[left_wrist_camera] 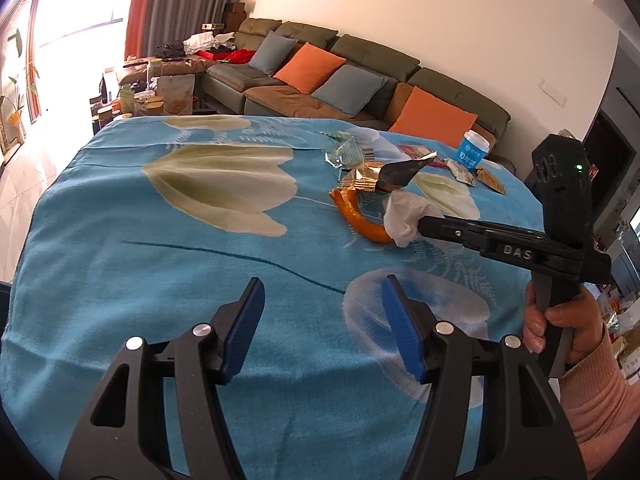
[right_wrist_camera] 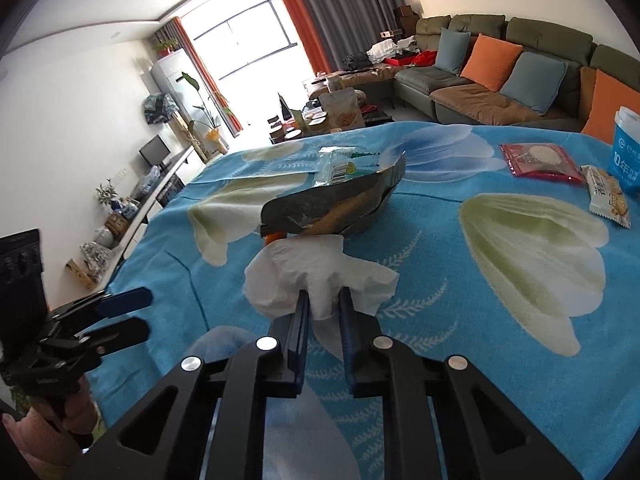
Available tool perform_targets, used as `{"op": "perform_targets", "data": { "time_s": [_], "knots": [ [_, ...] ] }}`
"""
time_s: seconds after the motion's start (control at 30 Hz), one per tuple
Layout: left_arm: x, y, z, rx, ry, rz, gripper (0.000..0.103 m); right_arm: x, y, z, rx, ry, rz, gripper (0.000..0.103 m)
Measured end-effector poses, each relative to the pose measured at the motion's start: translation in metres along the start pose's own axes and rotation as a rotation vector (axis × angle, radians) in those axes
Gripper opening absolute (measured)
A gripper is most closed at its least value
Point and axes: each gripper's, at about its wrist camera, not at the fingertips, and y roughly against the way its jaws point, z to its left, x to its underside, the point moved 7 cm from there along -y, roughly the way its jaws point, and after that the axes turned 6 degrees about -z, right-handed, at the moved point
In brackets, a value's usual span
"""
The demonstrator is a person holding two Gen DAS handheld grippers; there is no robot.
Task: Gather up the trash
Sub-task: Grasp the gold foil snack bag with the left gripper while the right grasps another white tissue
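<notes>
A crumpled white tissue [right_wrist_camera: 316, 276] is pinched between the fingers of my right gripper [right_wrist_camera: 325, 300], just above the blue flowered tablecloth [right_wrist_camera: 500, 320]. In the left wrist view the tissue [left_wrist_camera: 404, 216] hangs at the tip of the right gripper [left_wrist_camera: 424, 224]. Beside it lie an orange peel [left_wrist_camera: 356, 216], a dark foil bag [right_wrist_camera: 340, 204] and a clear wrapper [right_wrist_camera: 340, 164]. My left gripper [left_wrist_camera: 323, 316] is open and empty over the cloth near the table's front edge, and shows at the left of the right wrist view [right_wrist_camera: 124, 316].
A red snack packet [right_wrist_camera: 540, 160], a cracker packet [right_wrist_camera: 608, 196] and a blue paper cup [right_wrist_camera: 626, 152] lie at the table's far right. A sofa [left_wrist_camera: 320, 68] with cushions and a cluttered coffee table [left_wrist_camera: 152, 96] stand beyond the table.
</notes>
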Motion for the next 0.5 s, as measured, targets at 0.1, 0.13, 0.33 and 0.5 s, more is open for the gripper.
{"op": "perform_targets", "data": {
  "time_s": [0.1,0.13,0.33,0.5],
  "knots": [
    [-0.003,-0.005,-0.005,0.007,-0.009,0.008,0.06,0.002,0.01,-0.002,-0.026,-0.022,-0.013,0.013],
    [-0.004,-0.007,-0.006,0.01,-0.011,0.01,0.06,0.003,0.013,-0.003,-0.029,-0.024,-0.017,0.013],
    [-0.009,-0.021,-0.017,0.024,-0.034,0.027,0.059,0.008,0.033,-0.007,-0.037,-0.035,-0.037,0.013],
    [-0.022,-0.036,-0.031,0.024,-0.067,0.033,0.057,0.01,0.043,-0.016,-0.031,-0.06,-0.054,0.013]
  ]
}}
